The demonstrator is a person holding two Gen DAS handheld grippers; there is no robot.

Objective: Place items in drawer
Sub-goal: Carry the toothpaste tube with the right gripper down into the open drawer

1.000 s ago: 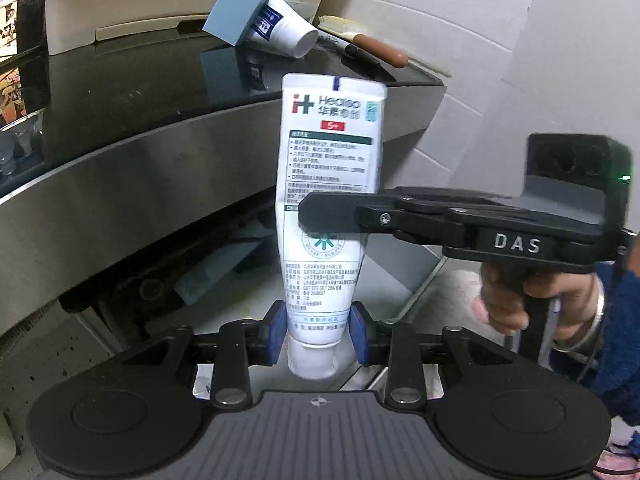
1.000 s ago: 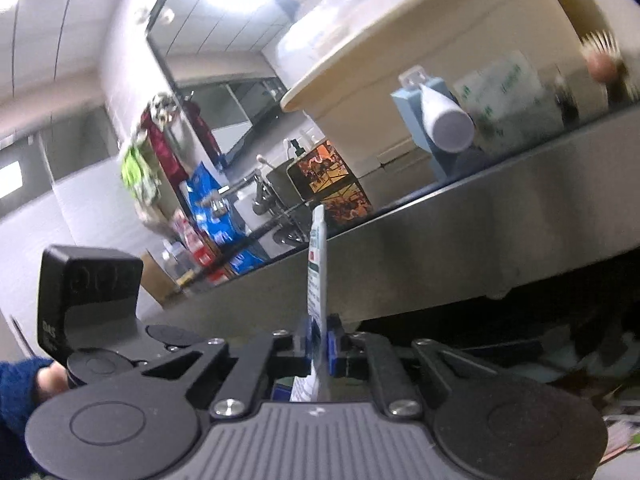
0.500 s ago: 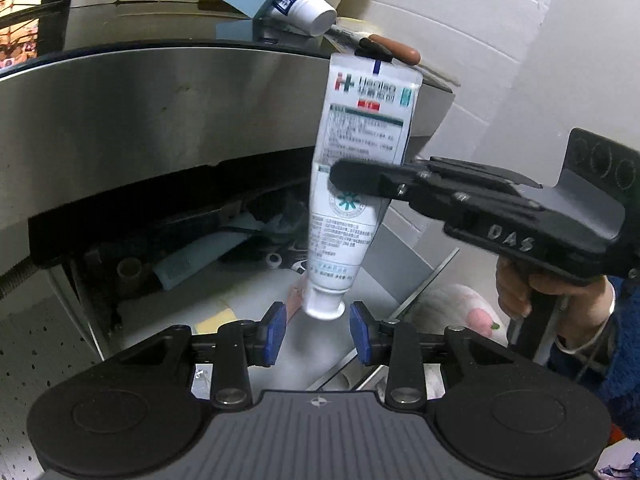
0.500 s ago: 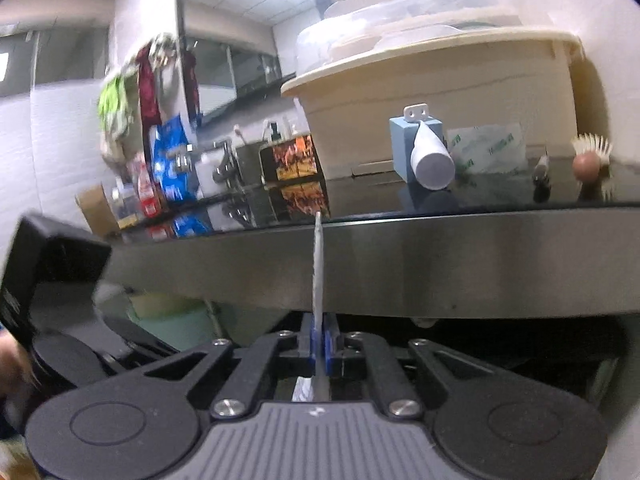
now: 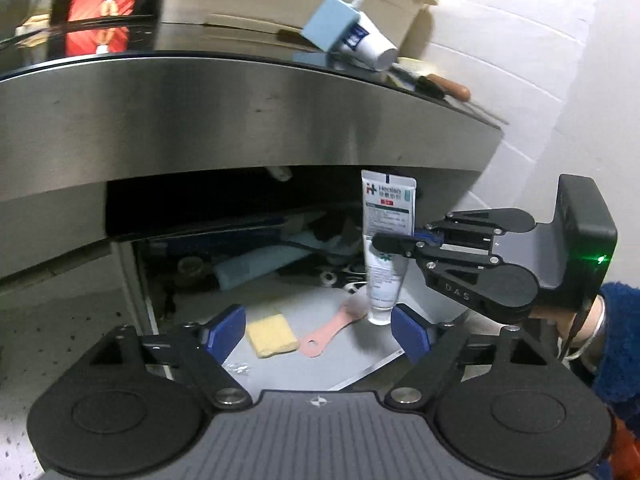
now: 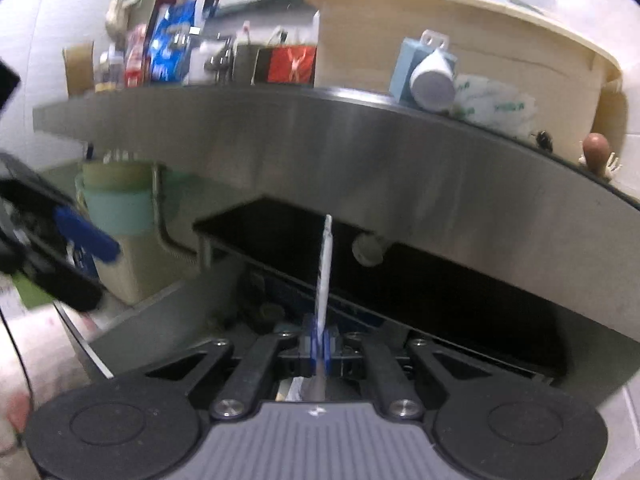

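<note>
Left tool (image 5: 318,334): fingers spread wide, holding nothing, positioned over the front of the open drawer (image 5: 360,364).

Drawer floor, nearest items: a yellow sponge (image 5: 272,332) and a pink flat opener (image 5: 330,332), lying just beside each other. Further back in the drawer: a light blue roll (image 5: 256,266) and dark clutter, not identifiable.

Right tool (image 5: 394,240): pressed together on the tube (image 5: 386,240), pinching it about mid-length. The tube hangs upright, cap end down, just above the drawer floor near the drawer's right side, crimped end up. The right wrist view confirms the pinch, with the tube seen edge-on between the blue pads (image 6: 306,344).

A hand (image 5: 560,318) in a blue sleeve (image 5: 618,336) carries the right tool.

Above the drawer: the steel front of the tabletop (image 5: 240,120). On it, a blue holder with a white cup (image 5: 348,36) tipped over, a brown-handled utensil (image 5: 446,86), and a cream basin (image 6: 460,36) behind.
</note>
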